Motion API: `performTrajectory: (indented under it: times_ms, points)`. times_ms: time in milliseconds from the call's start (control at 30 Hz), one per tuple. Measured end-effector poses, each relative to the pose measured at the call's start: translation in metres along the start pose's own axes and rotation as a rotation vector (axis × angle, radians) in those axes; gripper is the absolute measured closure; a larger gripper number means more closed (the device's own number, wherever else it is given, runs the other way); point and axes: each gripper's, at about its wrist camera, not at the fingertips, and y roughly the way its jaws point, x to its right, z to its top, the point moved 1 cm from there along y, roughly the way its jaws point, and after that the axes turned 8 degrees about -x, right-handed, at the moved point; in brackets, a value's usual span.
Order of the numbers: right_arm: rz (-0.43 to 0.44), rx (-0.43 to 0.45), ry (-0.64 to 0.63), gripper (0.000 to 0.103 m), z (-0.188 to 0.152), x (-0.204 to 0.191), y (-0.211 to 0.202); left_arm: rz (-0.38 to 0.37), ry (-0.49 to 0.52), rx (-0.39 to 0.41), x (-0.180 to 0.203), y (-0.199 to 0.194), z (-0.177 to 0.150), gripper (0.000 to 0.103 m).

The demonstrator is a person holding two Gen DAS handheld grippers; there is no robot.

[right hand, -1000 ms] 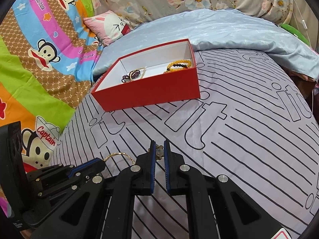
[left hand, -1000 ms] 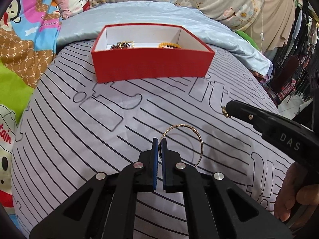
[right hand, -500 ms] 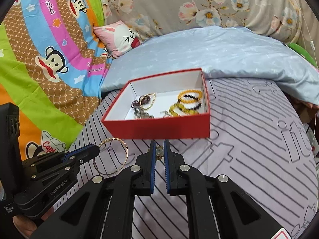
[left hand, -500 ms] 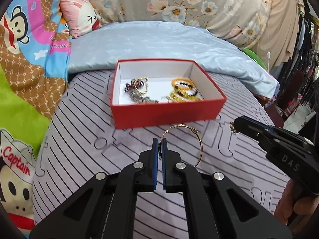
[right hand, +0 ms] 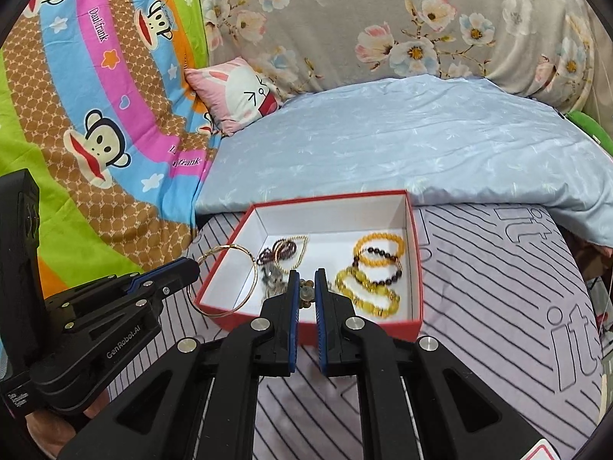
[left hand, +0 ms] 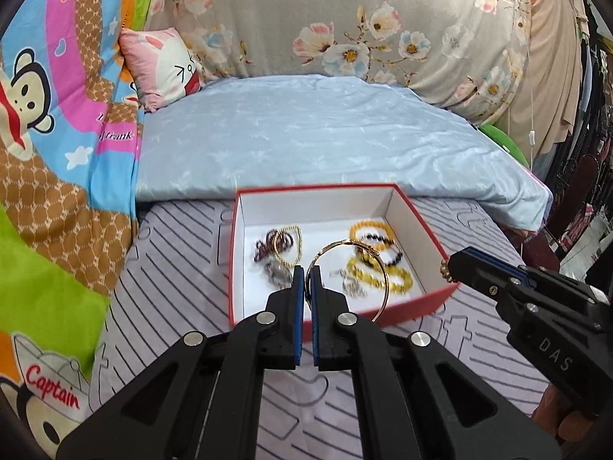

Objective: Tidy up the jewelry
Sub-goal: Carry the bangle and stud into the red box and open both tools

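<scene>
The left gripper (left hand: 307, 268) has its jaws pinched on a thin gold bangle (left hand: 350, 276), held upright over the open red cardboard box (left hand: 433, 299) on the striped grey bedsheet (right hand: 498, 306). The right gripper (right hand: 305, 275) has its jaws clamped on a small brownish beaded piece (right hand: 305, 294) above the box's near wall, with yellow and dark bead bracelets (right hand: 377, 268) lying inside.

Right tool (right hand: 305, 291) pinching perhaps a small beaded piece (right hand: 305, 294) above the red box (right hand: 415, 268).
</scene>
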Motion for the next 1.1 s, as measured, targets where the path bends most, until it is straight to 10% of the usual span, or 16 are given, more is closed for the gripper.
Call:
performTrajectory:
  times_ms: [1100]
  points:
    - [-0.066, -0.135, 0.04, 0.091, 0.033, 0.031, 0.122, 0.036, -0.002, -0.114, -0.007, 0.125, 0.04, 0.1]
